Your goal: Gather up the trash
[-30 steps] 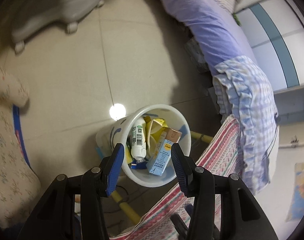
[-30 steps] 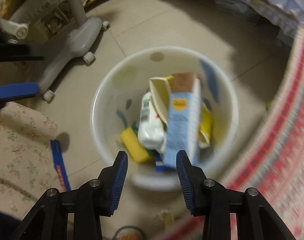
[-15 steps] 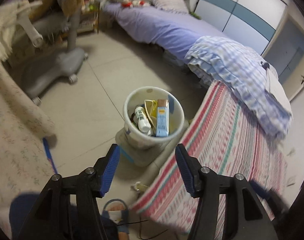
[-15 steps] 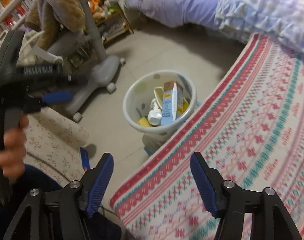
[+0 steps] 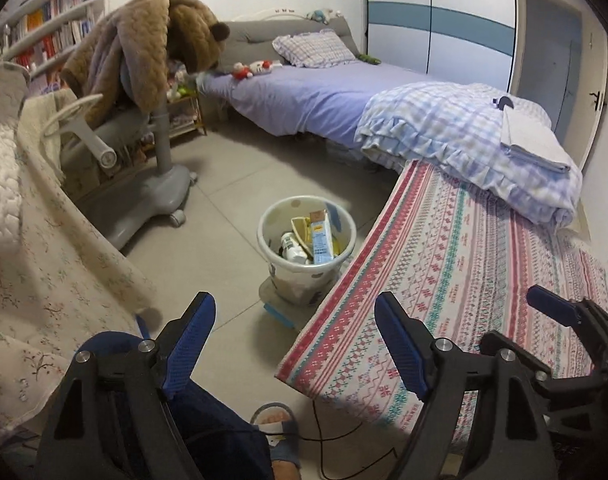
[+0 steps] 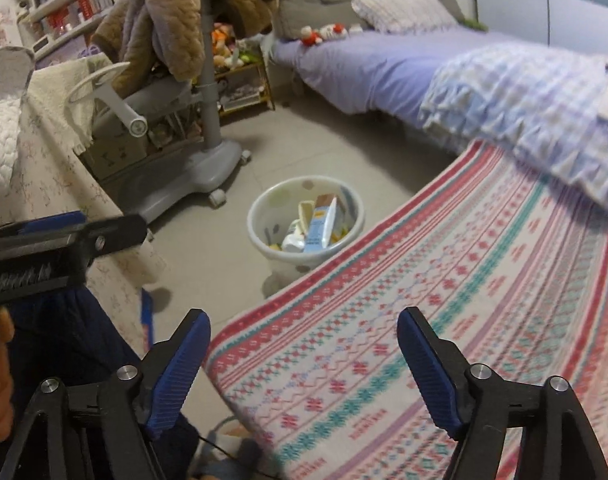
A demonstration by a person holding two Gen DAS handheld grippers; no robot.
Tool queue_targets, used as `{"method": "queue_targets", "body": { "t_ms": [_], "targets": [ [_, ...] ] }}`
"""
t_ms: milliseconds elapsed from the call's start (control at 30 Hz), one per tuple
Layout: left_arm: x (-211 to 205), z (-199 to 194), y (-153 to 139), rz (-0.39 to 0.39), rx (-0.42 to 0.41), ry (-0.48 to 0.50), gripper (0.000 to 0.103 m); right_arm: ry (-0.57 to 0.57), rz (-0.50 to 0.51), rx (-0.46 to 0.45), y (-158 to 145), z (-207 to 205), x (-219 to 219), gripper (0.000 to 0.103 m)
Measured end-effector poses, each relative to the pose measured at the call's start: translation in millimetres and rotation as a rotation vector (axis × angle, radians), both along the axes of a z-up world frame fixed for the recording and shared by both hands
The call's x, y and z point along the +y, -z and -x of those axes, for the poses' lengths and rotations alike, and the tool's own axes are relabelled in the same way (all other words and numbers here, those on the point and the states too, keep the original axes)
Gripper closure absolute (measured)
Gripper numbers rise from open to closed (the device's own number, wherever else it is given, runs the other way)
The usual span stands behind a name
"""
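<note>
A white dotted trash bin (image 5: 272, 222) (image 6: 259, 204) stands on the floor beside a patterned cloth-covered surface (image 5: 464, 264) (image 6: 444, 300). Inside it stand a blue carton (image 5: 320, 240) (image 6: 320, 228), a white bottle (image 5: 293, 248) (image 6: 291, 240) and yellow scraps. My left gripper (image 5: 293, 334) hovers well back from the bin, jaws opening, nothing between them. My right gripper (image 6: 304, 356) hangs over the near edge of the cloth, jaws opening and empty too. The right gripper (image 5: 572, 320) shows at the lower right of the left wrist view. The left gripper (image 6: 63, 236) shows at the left edge of the right wrist view.
A grey wheeled chair (image 5: 155, 184) (image 6: 199, 160) draped with a brown jacket stands left of the bin. A floral-covered surface (image 5: 43, 264) lies on the left, a bed (image 5: 324, 92) with a checked blanket (image 5: 464, 136) behind. A person's knee (image 5: 115, 344), slippered foot (image 5: 275, 420) and cable (image 5: 320, 440) lie below.
Both grippers have pulled up and away from right above the bin, which now looks small on the floor. Their jaws have spread wider. The carton and bottle stay in the bin.
</note>
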State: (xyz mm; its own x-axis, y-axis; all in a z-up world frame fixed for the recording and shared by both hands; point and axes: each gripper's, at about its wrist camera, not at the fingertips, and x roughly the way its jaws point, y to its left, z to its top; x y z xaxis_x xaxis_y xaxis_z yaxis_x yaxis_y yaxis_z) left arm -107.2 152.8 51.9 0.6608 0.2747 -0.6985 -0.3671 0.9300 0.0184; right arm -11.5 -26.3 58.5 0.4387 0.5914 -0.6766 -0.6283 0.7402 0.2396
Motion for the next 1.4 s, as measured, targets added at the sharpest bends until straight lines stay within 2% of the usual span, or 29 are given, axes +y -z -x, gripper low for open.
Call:
{"method": "queue_targets", "body": {
  "t_ms": [167,533,1400],
  "targets": [
    [-18.3,7.8,-11.1,-0.086,-0.021,-0.002,0.016,0.014,-0.008,-0.019,-3.7,1.0,-10.9,0.016],
    [-24.0,23.9,-28.6,-0.142,-0.068,-0.038,0.015,0.013,-0.046,-0.048,-15.8,7.2,-14.8,0.008],
    [-24.9,12.8,-15.8,-0.139,-0.019,-0.034,0.015,0.018,-0.049,-0.057,-14.4,7.1,-11.9,0.005]
  ]
}}
